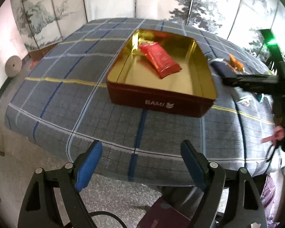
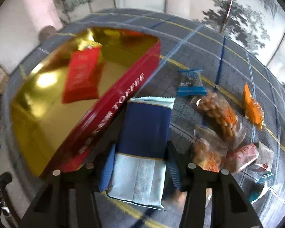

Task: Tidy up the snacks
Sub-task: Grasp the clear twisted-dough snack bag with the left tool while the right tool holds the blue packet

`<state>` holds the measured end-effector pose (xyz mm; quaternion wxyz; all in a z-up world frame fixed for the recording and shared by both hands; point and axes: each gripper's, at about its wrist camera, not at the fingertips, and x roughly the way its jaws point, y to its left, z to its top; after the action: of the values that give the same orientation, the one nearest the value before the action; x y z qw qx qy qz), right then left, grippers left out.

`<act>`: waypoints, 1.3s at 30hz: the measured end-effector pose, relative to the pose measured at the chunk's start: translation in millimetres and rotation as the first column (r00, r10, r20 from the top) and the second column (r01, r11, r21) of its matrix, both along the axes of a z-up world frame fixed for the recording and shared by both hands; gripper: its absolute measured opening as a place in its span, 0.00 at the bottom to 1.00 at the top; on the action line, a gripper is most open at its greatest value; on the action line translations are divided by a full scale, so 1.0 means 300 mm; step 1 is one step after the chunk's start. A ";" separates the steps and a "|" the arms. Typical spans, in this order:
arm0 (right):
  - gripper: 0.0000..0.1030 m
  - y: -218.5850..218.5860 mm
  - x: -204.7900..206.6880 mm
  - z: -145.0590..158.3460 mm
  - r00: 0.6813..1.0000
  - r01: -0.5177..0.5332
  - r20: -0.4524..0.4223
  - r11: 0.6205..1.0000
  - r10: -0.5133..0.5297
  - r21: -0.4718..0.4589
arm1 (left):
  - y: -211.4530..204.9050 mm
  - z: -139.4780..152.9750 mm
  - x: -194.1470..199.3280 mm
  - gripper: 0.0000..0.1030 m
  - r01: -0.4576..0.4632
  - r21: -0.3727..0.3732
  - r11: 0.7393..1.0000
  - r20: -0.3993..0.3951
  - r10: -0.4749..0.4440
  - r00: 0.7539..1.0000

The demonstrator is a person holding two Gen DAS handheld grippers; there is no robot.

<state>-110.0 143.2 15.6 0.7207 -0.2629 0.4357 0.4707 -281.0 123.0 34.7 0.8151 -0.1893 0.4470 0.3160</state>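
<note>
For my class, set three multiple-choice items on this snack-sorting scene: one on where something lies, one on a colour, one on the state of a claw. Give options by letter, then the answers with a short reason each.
1. Where does the red packet lie?
A. inside the tin
B. on the cloth beside the tin
C. on the floor

2. What colour is the inside of the tin?
A. silver
B. gold
C. white

3. What is the state of the right claw?
A. open and empty
B. closed on the blue and pale packet
C. closed on the tin's rim

Answers:
1 A, the packet rests on the tin's floor.
2 B, the walls and floor shine gold.
3 B, the blue and pale packet sits pinched between both pads.
</note>
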 end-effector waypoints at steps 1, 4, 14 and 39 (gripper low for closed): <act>0.50 -0.052 0.004 0.049 1.000 0.016 0.002 0.999 -0.016 0.034 | -0.009 0.008 0.003 0.78 0.008 0.003 1.000 0.002 -0.008 1.000; 0.50 -0.202 0.015 0.164 0.998 0.049 -0.056 0.987 -0.041 0.151 | -0.044 0.023 0.028 0.78 0.038 -0.007 0.999 0.009 -0.038 0.999; 0.51 -0.798 0.225 0.139 0.918 0.393 -0.011 0.906 -0.397 0.154 | -0.217 0.079 0.202 0.79 0.220 -0.011 0.975 0.012 -0.220 0.975; 0.50 -1.050 0.547 -0.078 0.795 0.597 -0.023 0.774 -0.606 0.210 | -0.187 -0.056 0.883 0.79 0.333 -0.120 0.935 -0.013 -0.337 0.942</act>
<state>54.1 -171.8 -7.9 0.8663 -0.0442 0.4289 0.2524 -16.1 66.9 17.8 0.8369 -0.1523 0.5041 0.1493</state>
